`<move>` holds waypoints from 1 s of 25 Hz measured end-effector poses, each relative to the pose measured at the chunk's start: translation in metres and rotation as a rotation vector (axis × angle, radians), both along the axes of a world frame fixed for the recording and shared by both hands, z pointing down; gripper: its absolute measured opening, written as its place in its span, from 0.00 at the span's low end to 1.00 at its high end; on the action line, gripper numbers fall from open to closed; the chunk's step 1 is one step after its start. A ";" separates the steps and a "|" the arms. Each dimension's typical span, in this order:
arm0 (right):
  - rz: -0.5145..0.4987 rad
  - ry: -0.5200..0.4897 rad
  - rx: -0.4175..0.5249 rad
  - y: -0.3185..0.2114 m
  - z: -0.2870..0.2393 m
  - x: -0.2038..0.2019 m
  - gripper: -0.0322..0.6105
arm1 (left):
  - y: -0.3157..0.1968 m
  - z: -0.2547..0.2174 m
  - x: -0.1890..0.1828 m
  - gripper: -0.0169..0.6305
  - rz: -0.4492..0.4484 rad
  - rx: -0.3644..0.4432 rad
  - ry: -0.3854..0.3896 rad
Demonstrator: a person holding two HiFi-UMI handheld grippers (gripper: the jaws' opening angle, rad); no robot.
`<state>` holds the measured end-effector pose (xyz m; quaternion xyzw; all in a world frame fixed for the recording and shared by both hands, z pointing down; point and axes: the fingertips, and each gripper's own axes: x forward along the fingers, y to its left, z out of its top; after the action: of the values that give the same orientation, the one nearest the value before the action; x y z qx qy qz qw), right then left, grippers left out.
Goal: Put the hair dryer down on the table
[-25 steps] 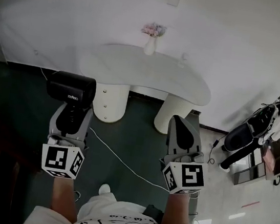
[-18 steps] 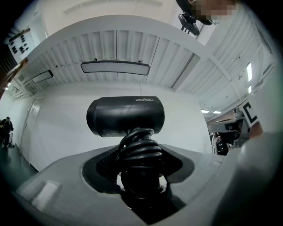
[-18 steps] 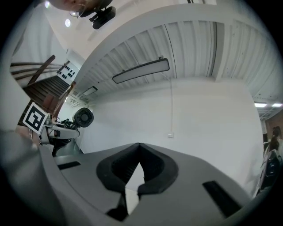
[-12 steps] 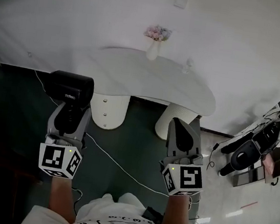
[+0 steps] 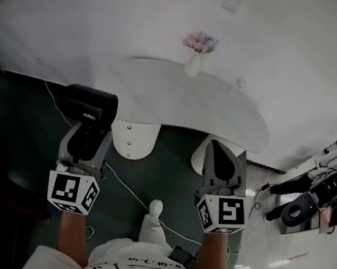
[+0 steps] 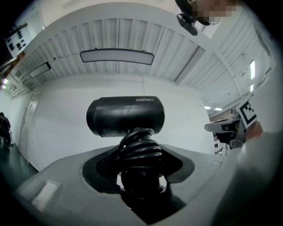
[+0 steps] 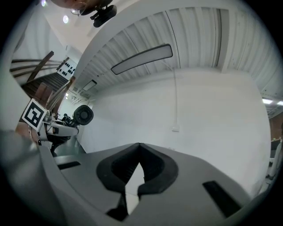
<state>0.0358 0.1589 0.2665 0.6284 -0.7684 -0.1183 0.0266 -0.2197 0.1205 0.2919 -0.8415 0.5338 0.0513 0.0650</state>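
"Two grippers up. Which one carries?"
"The left gripper, jaws clamped on the cord-wrapped handle of the hair dryer, held in the air short of the table. The right gripper is closed on nothing."
"Risks?"
"A white cable crosses the floor by the feet and could trip the person. A vase and a small object stand at the table's far edge."

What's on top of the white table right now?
A white vase of flowers and a small pale item, near the table's back edge. Its top shows whole; the right tool hides part of a leg.
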 end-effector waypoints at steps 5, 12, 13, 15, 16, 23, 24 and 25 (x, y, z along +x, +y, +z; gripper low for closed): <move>-0.012 -0.012 0.028 -0.011 0.012 -0.003 0.05 | -0.006 0.014 -0.005 0.41 -0.014 0.019 -0.006; -0.023 -0.044 -0.001 -0.130 0.002 0.063 0.05 | -0.119 -0.003 0.059 0.41 -0.038 -0.007 -0.034; -0.026 -0.046 -0.007 -0.146 0.002 0.072 0.05 | -0.134 -0.004 0.068 0.41 -0.042 -0.012 -0.037; -0.033 -0.047 -0.013 -0.171 0.003 0.086 0.05 | -0.159 -0.004 0.082 0.41 -0.050 -0.019 -0.037; -0.037 -0.046 -0.014 -0.182 0.004 0.092 0.05 | -0.170 -0.004 0.088 0.41 -0.055 -0.020 -0.038; -0.061 -0.048 -0.033 -0.247 0.012 0.128 0.05 | -0.228 0.005 0.127 0.41 -0.089 -0.046 -0.042; -0.064 -0.049 -0.038 -0.254 0.015 0.131 0.05 | -0.234 0.009 0.132 0.41 -0.087 -0.055 -0.052; -0.066 -0.047 -0.042 -0.260 0.018 0.133 0.05 | -0.239 0.013 0.137 0.41 -0.086 -0.065 -0.066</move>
<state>0.1693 -0.1008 0.2845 0.6045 -0.7915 -0.0880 0.0178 -0.0829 -0.1190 0.3051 -0.8206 0.5686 0.0032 0.0575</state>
